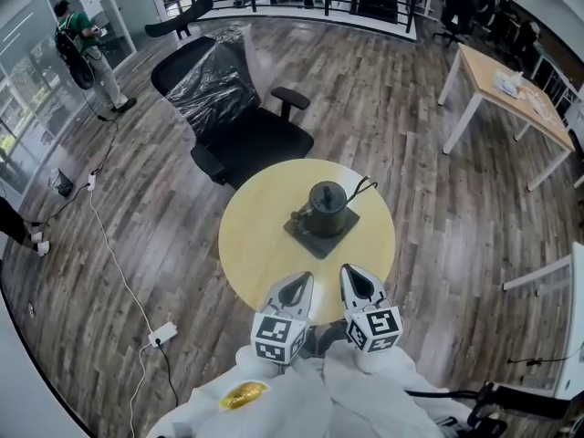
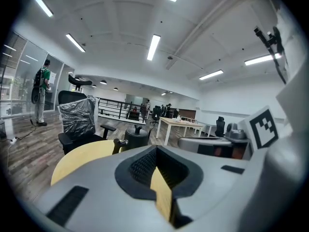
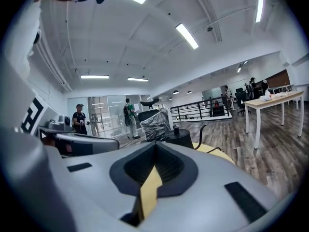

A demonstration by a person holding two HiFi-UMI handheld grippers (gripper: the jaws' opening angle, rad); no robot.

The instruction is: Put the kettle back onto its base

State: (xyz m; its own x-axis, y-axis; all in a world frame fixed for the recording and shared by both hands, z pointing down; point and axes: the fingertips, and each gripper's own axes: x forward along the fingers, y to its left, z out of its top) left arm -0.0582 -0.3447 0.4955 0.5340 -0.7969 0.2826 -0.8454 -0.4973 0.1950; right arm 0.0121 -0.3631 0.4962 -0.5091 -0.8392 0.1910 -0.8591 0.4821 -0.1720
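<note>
A dark kettle (image 1: 327, 206) with a knobbed lid stands upright on its flat dark square base (image 1: 315, 237) near the middle of the round yellow table (image 1: 255, 245). My left gripper (image 1: 296, 283) and right gripper (image 1: 354, 274) hover side by side over the table's near edge, short of the kettle, both shut with nothing between the jaws. In the left gripper view the kettle (image 2: 136, 135) shows beyond the closed left gripper (image 2: 157, 152). The right gripper view has the kettle (image 3: 179, 138) just past the closed right gripper (image 3: 155, 150).
A black cord (image 1: 366, 186) runs from the base off the table's far right. A black office chair (image 1: 233, 108) with a plastic-wrapped back stands behind the table. A wooden desk (image 1: 506, 85) is at the right. A power strip (image 1: 162, 334) and cable lie on the floor, left.
</note>
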